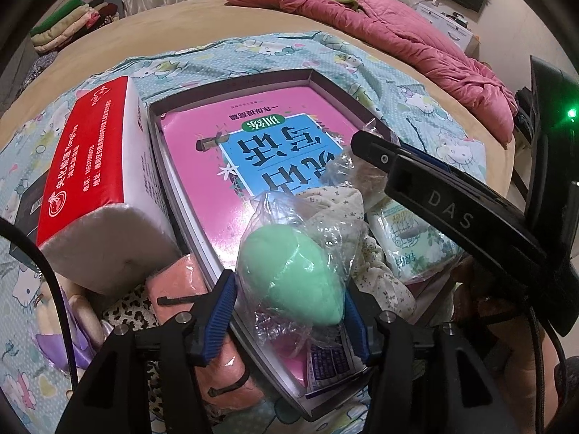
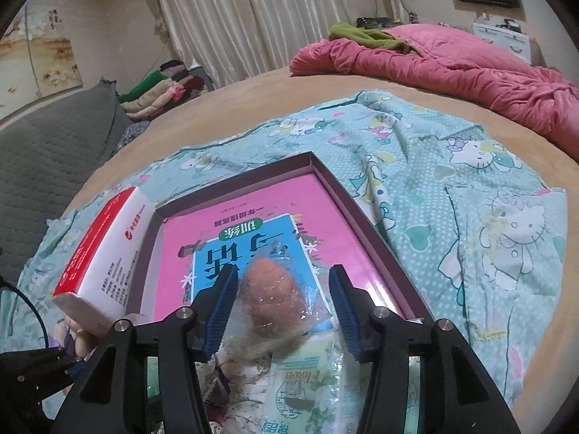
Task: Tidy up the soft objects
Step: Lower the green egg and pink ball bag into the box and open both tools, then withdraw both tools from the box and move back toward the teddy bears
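Observation:
A green egg-shaped sponge [image 1: 289, 275] in clear wrap lies in the shallow dark box [image 1: 231, 83], on a pink book [image 1: 289, 108]. My left gripper [image 1: 287, 284] is open around it, with the blue pads close on both sides. An orange sponge [image 2: 271, 289], also wrapped in clear plastic, rests on the same book [image 2: 253, 209]. My right gripper [image 2: 281, 271] is open around it, with a clear gap on the right side. One finger of the right gripper [image 1: 427, 195] crosses the left wrist view above the box. A floral cloth [image 1: 343, 209] and a green tissue packet [image 2: 307, 379] lie beside the sponges.
A red-and-white tissue pack [image 1: 90, 166] leans at the box's left. A rolled peach towel [image 1: 181, 282] and a leopard-print cloth [image 1: 126, 311] lie below it. The box sits on a cartoon-print sheet [image 2: 470, 199]. A pink quilt [image 2: 452, 58] lies at the bed's far side and folded clothes [image 2: 155, 90] at the far left.

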{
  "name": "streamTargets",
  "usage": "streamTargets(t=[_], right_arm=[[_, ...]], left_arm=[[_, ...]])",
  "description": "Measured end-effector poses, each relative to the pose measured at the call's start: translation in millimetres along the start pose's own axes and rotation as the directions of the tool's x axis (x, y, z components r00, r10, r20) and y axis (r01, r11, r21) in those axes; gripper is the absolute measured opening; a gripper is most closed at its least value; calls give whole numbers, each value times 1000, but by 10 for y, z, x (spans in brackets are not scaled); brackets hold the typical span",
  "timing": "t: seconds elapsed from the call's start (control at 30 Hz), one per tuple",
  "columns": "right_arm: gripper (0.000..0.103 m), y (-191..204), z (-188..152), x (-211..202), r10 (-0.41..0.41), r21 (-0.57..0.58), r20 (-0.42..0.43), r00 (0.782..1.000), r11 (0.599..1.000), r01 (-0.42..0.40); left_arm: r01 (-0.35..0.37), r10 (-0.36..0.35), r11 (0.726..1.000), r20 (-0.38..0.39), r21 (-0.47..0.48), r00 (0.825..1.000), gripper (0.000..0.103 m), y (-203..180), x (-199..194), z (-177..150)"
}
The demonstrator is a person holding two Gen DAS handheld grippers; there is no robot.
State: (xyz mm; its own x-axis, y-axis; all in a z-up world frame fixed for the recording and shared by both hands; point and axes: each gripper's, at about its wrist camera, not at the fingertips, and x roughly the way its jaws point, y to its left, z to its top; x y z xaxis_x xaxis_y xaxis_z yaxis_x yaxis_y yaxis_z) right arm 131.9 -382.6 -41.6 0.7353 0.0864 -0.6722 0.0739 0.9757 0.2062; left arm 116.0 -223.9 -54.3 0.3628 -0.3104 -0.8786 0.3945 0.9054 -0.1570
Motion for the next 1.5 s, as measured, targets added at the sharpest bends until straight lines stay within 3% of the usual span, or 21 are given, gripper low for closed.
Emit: streamTargets(t=[0.43, 0.57, 0.87, 1.5], right_arm=[[62, -46, 1, -19, 0, 20, 8, 1000, 1000, 0], [70, -80, 7, -34, -22, 33, 17, 1000, 999, 22], [74, -171, 26, -94, -14, 71, 37, 999, 997, 12], [76, -155, 10, -160, -32, 61, 39, 999, 998, 30]], left_arm=[[9, -9, 1000, 10, -17, 1000, 65, -3, -48, 19], [3, -2, 1000, 22, -16, 1000, 71, -1, -104, 20], [-2, 2, 1000, 41, -11, 999, 73, -9, -193, 29], [-62, 62, 998, 74, -9, 995, 81, -21, -365, 24]])
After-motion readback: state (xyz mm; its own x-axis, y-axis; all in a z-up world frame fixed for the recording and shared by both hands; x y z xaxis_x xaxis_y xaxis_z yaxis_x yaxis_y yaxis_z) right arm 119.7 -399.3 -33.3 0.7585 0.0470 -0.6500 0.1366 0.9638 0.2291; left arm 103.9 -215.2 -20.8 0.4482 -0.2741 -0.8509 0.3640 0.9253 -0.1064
